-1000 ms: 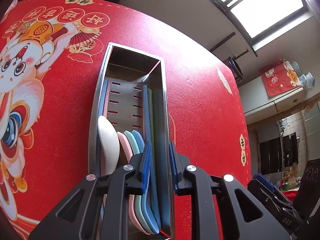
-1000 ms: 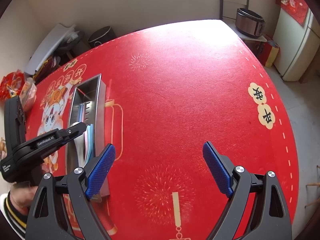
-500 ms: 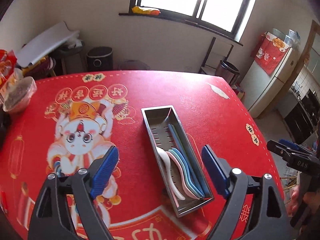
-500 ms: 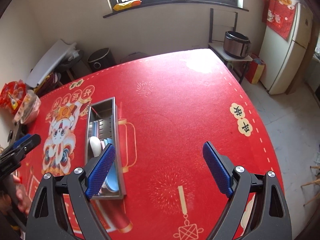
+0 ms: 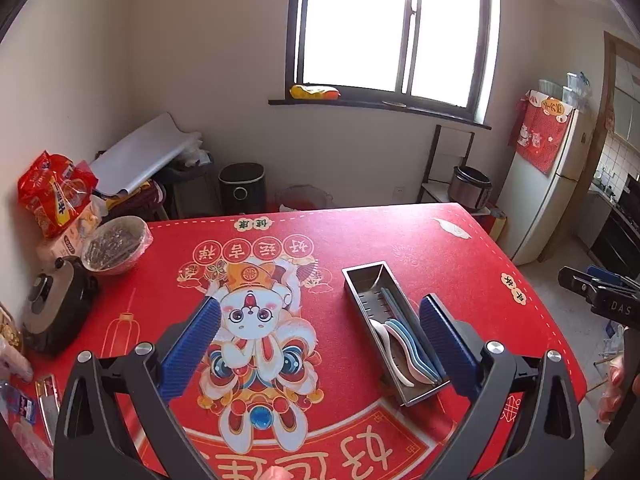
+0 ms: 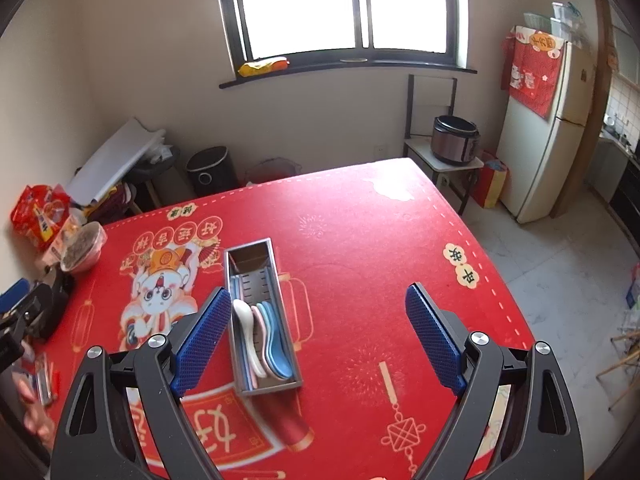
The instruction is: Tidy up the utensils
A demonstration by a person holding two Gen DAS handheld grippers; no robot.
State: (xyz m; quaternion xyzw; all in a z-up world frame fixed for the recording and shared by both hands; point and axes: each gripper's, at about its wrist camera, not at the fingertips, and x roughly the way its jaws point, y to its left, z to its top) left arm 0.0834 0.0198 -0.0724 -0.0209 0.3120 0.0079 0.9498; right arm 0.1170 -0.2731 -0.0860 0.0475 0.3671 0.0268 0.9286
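where left wrist view shows black appliance [image 5: 52,312], right shows floor [image 6: 560,264]

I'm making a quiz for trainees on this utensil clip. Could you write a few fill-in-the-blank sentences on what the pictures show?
1. The spoons lie inside a metal ____.
2. The tray stands on a ____ tablecloth.
3. The left gripper and the right gripper both hold ____.
4. The spoon nearest the rabbit print is ____.

Missing words: tray; red; nothing; white
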